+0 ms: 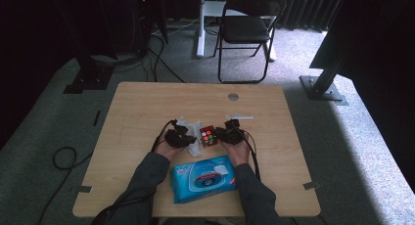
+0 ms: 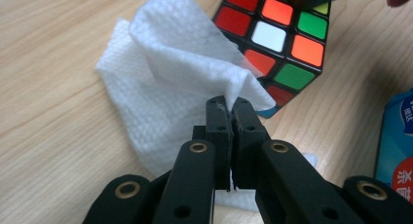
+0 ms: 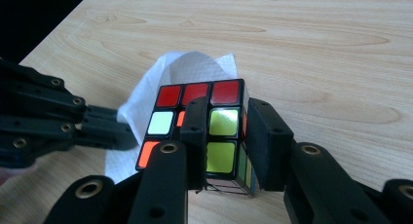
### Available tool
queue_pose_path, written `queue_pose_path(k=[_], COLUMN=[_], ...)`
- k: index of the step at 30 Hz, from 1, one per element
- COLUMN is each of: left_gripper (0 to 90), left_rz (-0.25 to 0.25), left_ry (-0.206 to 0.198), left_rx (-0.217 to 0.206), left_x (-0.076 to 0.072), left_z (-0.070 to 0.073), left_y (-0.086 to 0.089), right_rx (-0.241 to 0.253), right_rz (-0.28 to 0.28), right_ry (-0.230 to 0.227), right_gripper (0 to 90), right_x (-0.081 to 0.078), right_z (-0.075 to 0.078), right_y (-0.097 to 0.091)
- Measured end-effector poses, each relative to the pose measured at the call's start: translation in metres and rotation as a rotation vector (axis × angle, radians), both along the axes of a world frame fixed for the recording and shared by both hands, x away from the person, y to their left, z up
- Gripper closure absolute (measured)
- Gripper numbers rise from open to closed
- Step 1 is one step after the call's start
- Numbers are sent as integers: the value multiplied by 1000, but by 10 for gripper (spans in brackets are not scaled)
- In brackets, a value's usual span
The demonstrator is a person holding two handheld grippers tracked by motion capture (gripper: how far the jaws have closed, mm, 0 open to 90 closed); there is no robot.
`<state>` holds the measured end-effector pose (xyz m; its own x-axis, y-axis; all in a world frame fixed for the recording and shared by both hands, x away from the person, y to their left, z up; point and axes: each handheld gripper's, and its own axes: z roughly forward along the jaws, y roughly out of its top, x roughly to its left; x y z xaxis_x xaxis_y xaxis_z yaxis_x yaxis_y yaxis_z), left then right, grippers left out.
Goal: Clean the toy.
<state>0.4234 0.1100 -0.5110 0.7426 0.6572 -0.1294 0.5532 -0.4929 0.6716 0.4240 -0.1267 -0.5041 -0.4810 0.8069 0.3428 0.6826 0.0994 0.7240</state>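
The desk (image 1: 147,107) is showing a pale wood-grain top with a smooth, faintly sheeny finish. The wipe (image 2: 170,83) is looking like soft white cloth-like paper, embossed in a fine rough weave. The cube (image 3: 214,131) is gleaming in glossy plastic with bright stickers. The left claw (image 2: 228,104) and right claw (image 3: 226,131) are showing matt black plastic with brass-coloured metal eyelets. The blue pack (image 1: 203,178) is shining like plastic film.

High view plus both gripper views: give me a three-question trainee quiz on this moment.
1. What does the left tool pinch?
2. True or false: the right tool is clamped on the puzzle cube.
3. The blue wipes pack lies: A) at the table's far edge B) near the person, between the forearms.

Key: 1. A white wipe. 2. True. 3. B.
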Motion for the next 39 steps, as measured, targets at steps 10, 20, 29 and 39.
queue_pose_path(k=[10, 20, 29, 39], left_gripper=[878, 878, 878, 878], left_rz=[19, 45, 66, 80], left_ry=[4, 4, 4, -5], left_rx=[-18, -39, -54, -51], left_x=[3, 9, 16, 24], left_z=[0, 3, 5, 6], left_y=[5, 11, 11, 4], right_rx=[2, 2, -10, -27], right_rz=[2, 6, 25, 64], right_ry=[0, 3, 0, -13], right_gripper=[704, 703, 704, 706], right_x=[0, 1, 0, 0], right_z=[0, 0, 1, 2], right_y=[0, -1, 1, 2])
